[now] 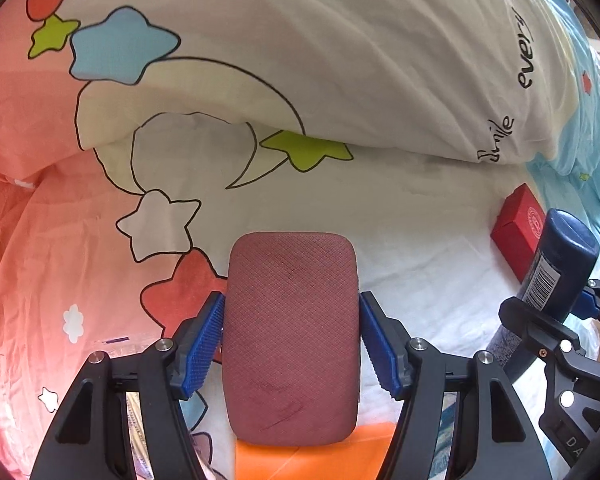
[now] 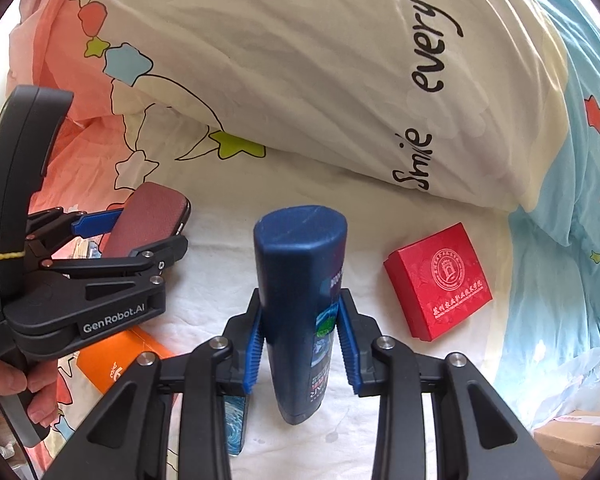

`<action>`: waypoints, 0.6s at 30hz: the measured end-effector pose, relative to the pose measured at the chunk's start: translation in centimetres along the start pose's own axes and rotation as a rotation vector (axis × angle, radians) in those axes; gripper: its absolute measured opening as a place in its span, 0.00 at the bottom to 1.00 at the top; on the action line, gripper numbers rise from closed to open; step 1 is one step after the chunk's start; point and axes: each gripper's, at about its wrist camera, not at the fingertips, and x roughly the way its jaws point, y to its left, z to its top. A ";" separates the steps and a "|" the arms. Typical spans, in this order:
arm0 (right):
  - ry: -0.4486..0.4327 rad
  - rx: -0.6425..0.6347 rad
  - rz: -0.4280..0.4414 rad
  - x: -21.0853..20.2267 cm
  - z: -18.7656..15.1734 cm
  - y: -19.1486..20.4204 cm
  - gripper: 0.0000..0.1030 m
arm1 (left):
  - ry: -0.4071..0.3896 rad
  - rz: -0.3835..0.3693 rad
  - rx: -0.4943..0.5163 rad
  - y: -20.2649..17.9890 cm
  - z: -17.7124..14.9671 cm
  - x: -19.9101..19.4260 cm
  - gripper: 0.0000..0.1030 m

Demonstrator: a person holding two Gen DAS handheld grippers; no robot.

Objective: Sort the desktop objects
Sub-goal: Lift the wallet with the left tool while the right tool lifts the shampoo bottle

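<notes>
Left gripper (image 1: 292,344) jaws pinch maroon case (image 1: 292,336); right gripper (image 2: 300,344) jaws pinch blue bottle (image 2: 300,304) low. Top-heavy bottle may tip between jaws.

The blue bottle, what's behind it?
Behind the blue bottle is white bedsheet, then a big pillow. The sheet directly behind the bottle is hidden.

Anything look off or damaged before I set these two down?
Only wear: the maroon case in the left tongs shows scuffs near its lower end. The blue bottle in the right tongs looks intact; nothing spilled on the bedsheet.
</notes>
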 end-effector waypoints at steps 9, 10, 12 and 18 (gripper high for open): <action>-0.013 0.035 -0.001 -3.0 -1.7 -0.9 0.30 | 0.001 -0.007 0.046 -2.7 -1.9 -4.6 0.65; -0.014 0.040 -0.002 -3.5 -2.1 -1.1 0.30 | 0.001 -0.011 0.054 -3.6 -1.7 -5.1 0.65; -0.013 0.050 -0.003 -4.3 -2.7 -1.6 0.30 | 0.000 -0.019 0.066 -5.2 -0.7 -6.3 0.65; -0.011 0.080 -0.017 -5.7 -4.1 -2.4 0.29 | -0.009 -0.031 0.109 -8.3 -0.2 -4.6 0.65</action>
